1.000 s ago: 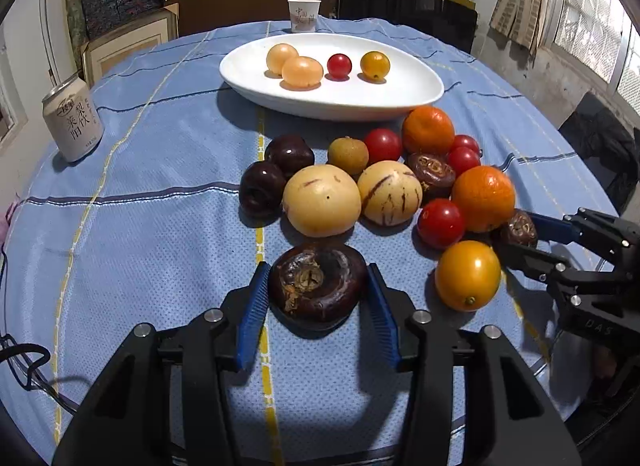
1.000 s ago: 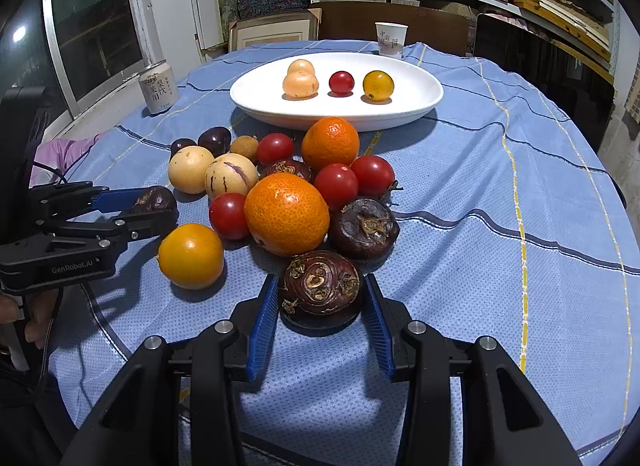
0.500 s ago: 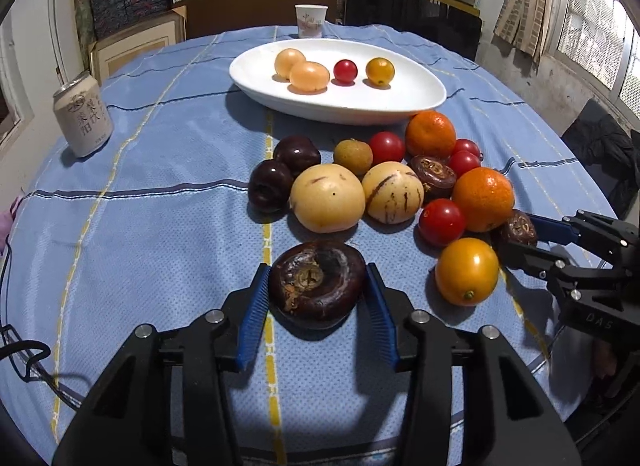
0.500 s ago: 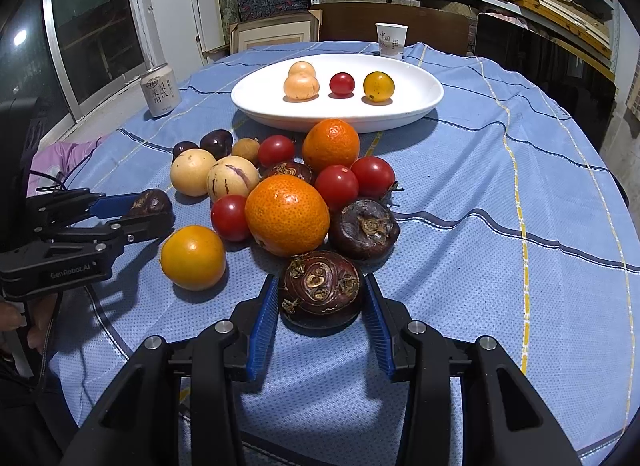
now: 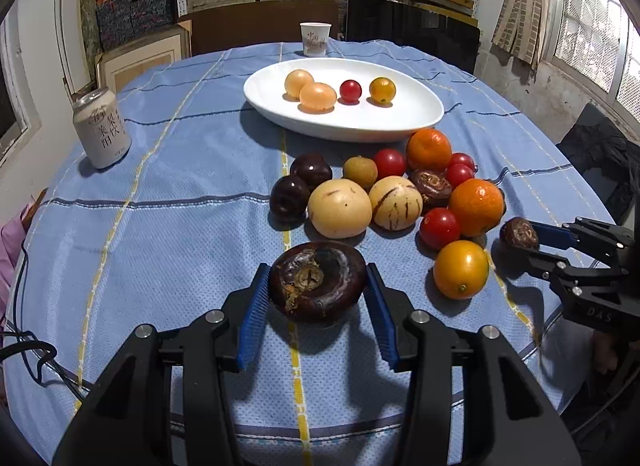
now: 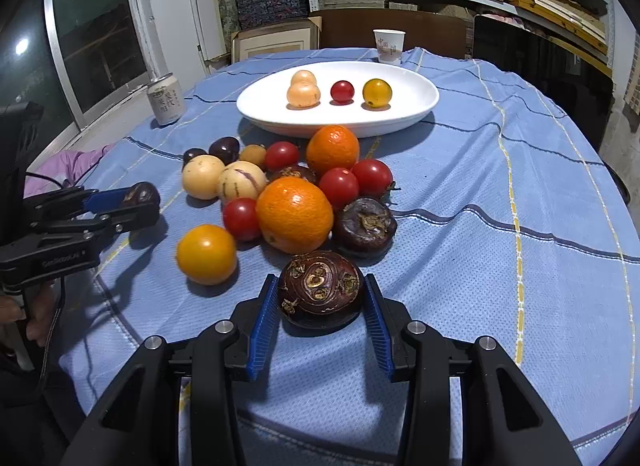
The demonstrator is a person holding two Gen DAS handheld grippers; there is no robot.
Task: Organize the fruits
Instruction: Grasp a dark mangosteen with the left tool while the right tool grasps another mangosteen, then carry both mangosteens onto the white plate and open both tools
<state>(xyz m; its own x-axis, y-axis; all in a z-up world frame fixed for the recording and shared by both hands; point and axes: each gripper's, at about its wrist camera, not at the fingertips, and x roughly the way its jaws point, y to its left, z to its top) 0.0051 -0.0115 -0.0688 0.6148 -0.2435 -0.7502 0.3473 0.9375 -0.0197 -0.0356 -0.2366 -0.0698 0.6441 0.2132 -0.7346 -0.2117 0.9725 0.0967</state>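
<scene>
Each gripper's jaws clamp one dark chestnut: left gripper low centre, right gripper likewise. Four fruits sit on the plate, upper centre of the tabletop.

You've got bright daylight from the window at right; fruit shadows fall left on the tablecloth, w/ glare on the white plate. Both views sharp at centre, but fisheye bends the edges & corners go black.
</scene>
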